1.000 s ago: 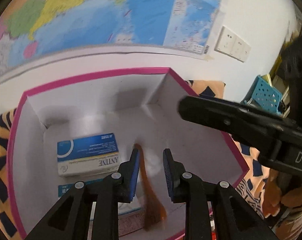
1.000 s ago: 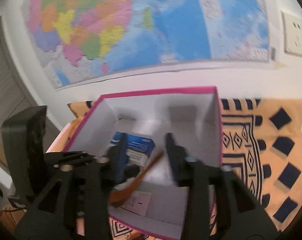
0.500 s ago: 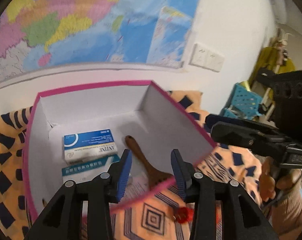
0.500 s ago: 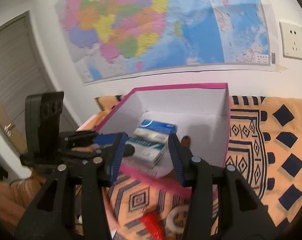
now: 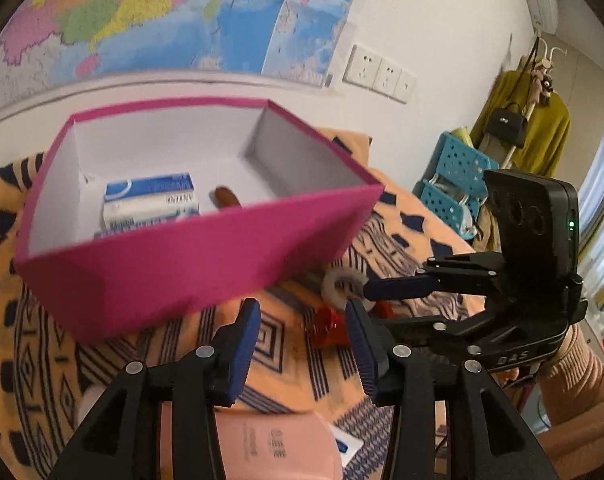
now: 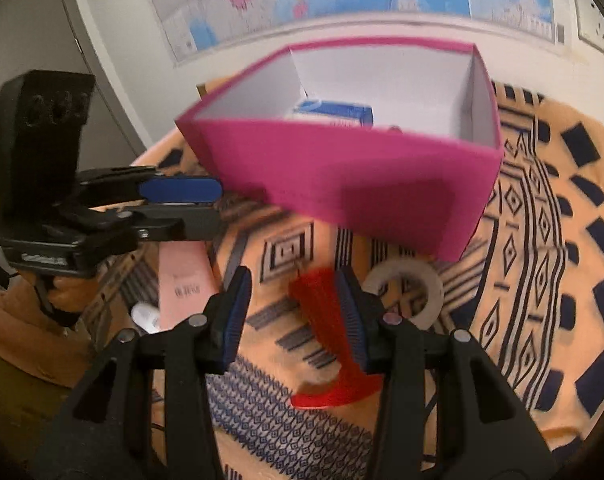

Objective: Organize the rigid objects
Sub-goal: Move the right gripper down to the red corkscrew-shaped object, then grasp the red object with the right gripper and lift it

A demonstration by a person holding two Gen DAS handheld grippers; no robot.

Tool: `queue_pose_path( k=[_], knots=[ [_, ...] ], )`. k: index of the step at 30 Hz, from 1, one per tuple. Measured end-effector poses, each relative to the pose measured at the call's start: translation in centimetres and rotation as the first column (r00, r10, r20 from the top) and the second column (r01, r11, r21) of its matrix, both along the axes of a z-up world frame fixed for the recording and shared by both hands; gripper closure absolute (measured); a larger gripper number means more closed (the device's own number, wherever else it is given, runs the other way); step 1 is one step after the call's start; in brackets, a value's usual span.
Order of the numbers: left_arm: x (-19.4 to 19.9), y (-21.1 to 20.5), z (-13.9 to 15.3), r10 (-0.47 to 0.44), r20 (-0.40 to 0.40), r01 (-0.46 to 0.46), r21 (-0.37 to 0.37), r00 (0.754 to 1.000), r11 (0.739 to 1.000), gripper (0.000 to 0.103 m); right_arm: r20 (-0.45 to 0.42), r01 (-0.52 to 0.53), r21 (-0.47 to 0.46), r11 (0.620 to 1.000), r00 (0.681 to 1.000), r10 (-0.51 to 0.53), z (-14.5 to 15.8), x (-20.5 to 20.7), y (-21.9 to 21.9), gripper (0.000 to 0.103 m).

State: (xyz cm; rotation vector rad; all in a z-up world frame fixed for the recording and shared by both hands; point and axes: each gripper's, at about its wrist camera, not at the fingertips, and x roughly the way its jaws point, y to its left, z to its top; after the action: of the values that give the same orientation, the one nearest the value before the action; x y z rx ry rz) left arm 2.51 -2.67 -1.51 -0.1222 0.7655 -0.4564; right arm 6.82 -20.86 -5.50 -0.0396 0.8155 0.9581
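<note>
Wall behind the work surface carries a large coloured map (image 5: 174, 12) and white wall sockets (image 5: 378, 74). An orange cloth with dark geometric print (image 6: 542, 240) covers the surface. On it stands a pink box (image 5: 174, 264), open-topped with a white interior, holding a blue-and-white carton (image 5: 154, 200) and the brown end of a wooden item (image 5: 224, 196) just beside it. A pale pink package (image 5: 278, 448) lies on the cloth near the lower edge of the left wrist view, below the left gripper (image 5: 304, 344). That gripper points downward at the cloth in front of the box; its jaws have just been opening, stand partly apart, and hold nothing. The right gripper (image 6: 292, 312) also points downward, jaws partly apart and gripping nothing; a red plastic piece (image 6: 326, 336) lies on the cloth between them, close against the right-hand finger, contact not determinable owing to blur. A white ring (image 6: 406, 292) lies on the cloth just beyond that finger, near the box's front wall. A sleeved hand (image 5: 574, 384) holds the right gripper.
</note>
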Motion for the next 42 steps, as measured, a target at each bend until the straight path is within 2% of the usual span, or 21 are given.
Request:
queue_pose_path(
  k=[8,17,21,26,35,42],
  knots=[
    [-1.1,-0.4,-1.6,-0.003,-0.046,0.003,-0.004,0.999,1.0,0.058,0.009,-0.006,-0.084,0.996,1.0,0.007,-2.2,0.0,1.3,0.056],
    [-1.6,-0.4,-2.4,-0.008,-0.069,0.008,0.001,0.998,1.0,0.058,-0.009,-0.022,-0.123,0.992,1.0,0.022,-3.3,0.4,2.4,0.056],
    [-1.6,-0.3,-2.4,-0.006,-0.071,0.006,0.0,0.997,1.0,0.058,-0.019,-0.037,-0.139,0.99,0.999,0.035,-3.8,0.3,3.1,0.068],
    [-1.7,-0.3,-2.6,-0.009,-0.076,0.009,-0.003,0.997,1.0,0.058,-0.035,-0.019,-0.117,0.993,0.999,0.015,-3.7,0.5,2.6,0.076],
    [-1.7,-1.4,-3.4,-0.058,-0.098,0.057,-0.007,0.993,0.998,0.058,-0.083,0.004,-0.015,1.0,0.997,-0.005,-2.9,0.4,0.9,0.076],
    [-1.2,-2.7,-4.0,-0.127,-0.126,0.12,-0.056,0.984,0.991,0.058,-0.084,0.028,0.057,0.998,0.996,-0.023,-1.6,-0.1,-0.3,0.076]
  ],
)
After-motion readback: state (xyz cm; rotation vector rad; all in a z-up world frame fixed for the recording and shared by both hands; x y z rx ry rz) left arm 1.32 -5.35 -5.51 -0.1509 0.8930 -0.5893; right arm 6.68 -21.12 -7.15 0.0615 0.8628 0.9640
